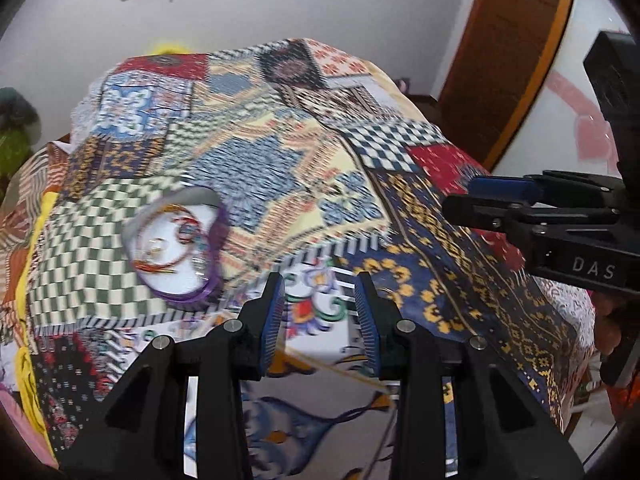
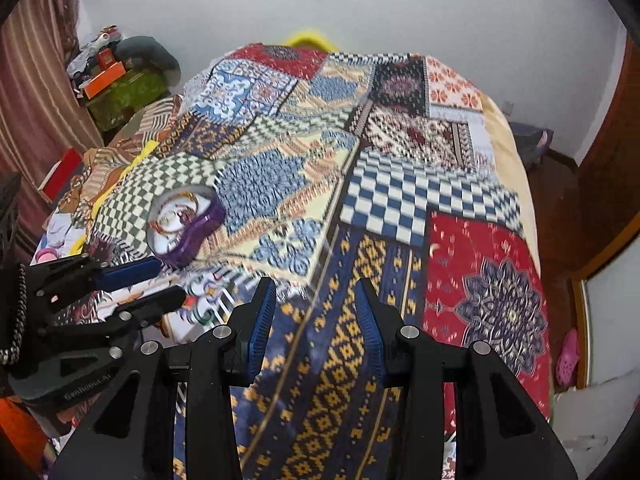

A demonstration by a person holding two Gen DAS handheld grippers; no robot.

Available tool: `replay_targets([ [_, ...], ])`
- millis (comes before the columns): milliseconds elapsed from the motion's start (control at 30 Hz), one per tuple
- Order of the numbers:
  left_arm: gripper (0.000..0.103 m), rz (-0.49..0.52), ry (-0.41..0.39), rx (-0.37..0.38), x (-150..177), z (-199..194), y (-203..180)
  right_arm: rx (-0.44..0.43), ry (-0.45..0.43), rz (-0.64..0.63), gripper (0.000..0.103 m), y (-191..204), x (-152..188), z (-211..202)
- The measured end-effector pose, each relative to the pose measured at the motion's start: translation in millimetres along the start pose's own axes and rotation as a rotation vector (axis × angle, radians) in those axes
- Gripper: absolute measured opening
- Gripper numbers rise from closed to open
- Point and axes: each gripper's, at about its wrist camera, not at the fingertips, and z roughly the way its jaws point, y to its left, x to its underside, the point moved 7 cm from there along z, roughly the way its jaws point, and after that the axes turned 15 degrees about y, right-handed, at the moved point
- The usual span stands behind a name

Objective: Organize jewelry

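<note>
Left wrist view: the blurred jewelry box (image 1: 176, 240), apparently holding bangles, is seen ahead-left of the spread, empty left gripper (image 1: 320, 304); the right gripper (image 2: 316, 308), equally spread, is farther.

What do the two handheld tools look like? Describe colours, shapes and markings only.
Both are black plastic. The left tool has two angular fingers with ribbed blue pads, round silver pins and triangular cut-outs. The right tool is built the same; in the left wrist view its body bears white letters "DAS".

Patchwork bedspread (image 2: 400, 200) bears purple-rimmed, seemingly bangle-filled box (image 2: 182, 228)
</note>
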Motion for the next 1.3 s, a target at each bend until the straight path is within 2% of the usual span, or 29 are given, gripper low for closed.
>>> replay_targets([
  [200, 0.034, 0.020, 0.025, 0.023, 3.3, 15.9, -15.6, -0.012, 0.019, 0.012, 0.037, -9.6, 10.8, 9.4],
  [233, 0.031, 0.018, 0.028, 0.024, 3.2, 18.0, -15.7, -0.013, 0.023, 0.013, 0.037, -10.7, 11.8, 11.5],
  [300, 0.015, 0.020, 0.046, 0.038, 3.8, 23.8, -16.6, -0.022, 0.030, 0.015, 0.037, -11.9, 13.6, 16.1],
  [433, 0.009, 0.019, 0.045, 0.058, 5.3, 27.5, -16.3, -0.043, 0.038, -0.005, 0.037, -7.3, 16.1, 26.9],
  [733, 0.007, 0.008, 0.003, 0.023, 6.8, 22.7, -7.8, -0.013, 0.021, -0.118, 0.037, 17.7, 7.3, 38.9],
  [1067, 0.007, -0.030, -0.038, 0.000, 7.8, 12.0, 16.9, -0.009, 0.069, -0.148, 0.010, 28.4, -1.6, 61.7],
  [1300, 0.007, -0.037, -0.066, -0.010, 7.2, 0.0, 20.4, -0.025, 0.057, -0.108, 0.010, 21.5, -0.3, 55.1],
])
